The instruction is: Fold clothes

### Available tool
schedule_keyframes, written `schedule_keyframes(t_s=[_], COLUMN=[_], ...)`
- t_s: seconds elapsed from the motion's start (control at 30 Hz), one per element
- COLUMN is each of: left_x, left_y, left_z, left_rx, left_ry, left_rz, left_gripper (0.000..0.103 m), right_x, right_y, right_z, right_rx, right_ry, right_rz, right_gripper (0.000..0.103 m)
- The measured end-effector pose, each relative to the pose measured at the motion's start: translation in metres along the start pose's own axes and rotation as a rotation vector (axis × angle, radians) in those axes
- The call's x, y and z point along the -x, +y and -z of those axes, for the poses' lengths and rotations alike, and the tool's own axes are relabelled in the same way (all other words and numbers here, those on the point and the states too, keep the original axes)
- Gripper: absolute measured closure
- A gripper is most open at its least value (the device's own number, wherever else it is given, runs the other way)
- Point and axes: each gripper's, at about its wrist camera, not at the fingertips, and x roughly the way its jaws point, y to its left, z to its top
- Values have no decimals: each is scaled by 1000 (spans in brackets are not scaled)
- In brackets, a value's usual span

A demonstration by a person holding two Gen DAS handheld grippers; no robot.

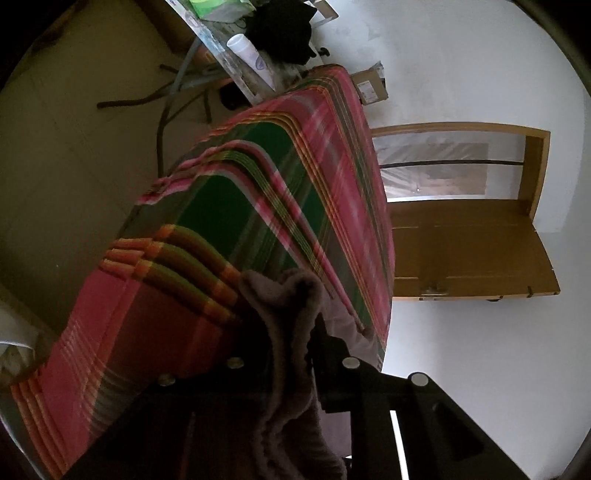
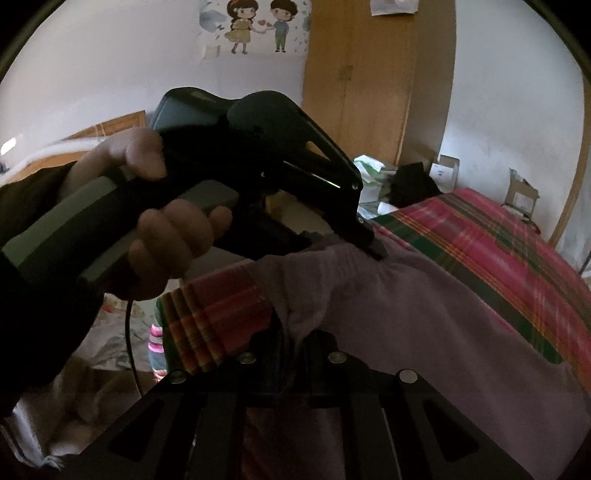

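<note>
Both tongs clamp one edge of the garment (image 2: 424,314) on the bed (image 2: 498,236): left gripper (image 1: 295,332) & right gripper (image 2: 291,343) nr each other, cloth running away twd bed's far end.

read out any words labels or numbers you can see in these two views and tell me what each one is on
None can be read.
White tube: a bluish mark, blurred.
Cardboard box: a label, too small.
White box: dark print, too small.
Wall sticker: two cartoon children, no words legible.
</note>
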Motion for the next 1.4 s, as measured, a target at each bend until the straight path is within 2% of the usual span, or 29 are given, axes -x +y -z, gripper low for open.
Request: schedule_keyframes(t_s=[0.17,0.43,0.63,0.93,1.4], left_x=[7,11,16,2,-34], left_y=[3,-21,-54,-108,-165], left_z=[6,12,23,45,76], left_rx=[-8,-48,-100,-182,-290], left_ry=[-9,-51,-87,-94,-41], left_rz=[-11,-38,-55,-46,-43], left_gripper=[85,86,86,86,86], right_x=[-12,6,33,85,147], right_y=[-7,-17,-24,-37,-66], right_z=[0,0,1,8,34], right_rx=[-33,-82,-132,-192,-269], right_ry=[36,-8,-64,-140,-214], right_rz=[-22,-36,-41,-17,51], right_gripper=[95,95,95,95,95])
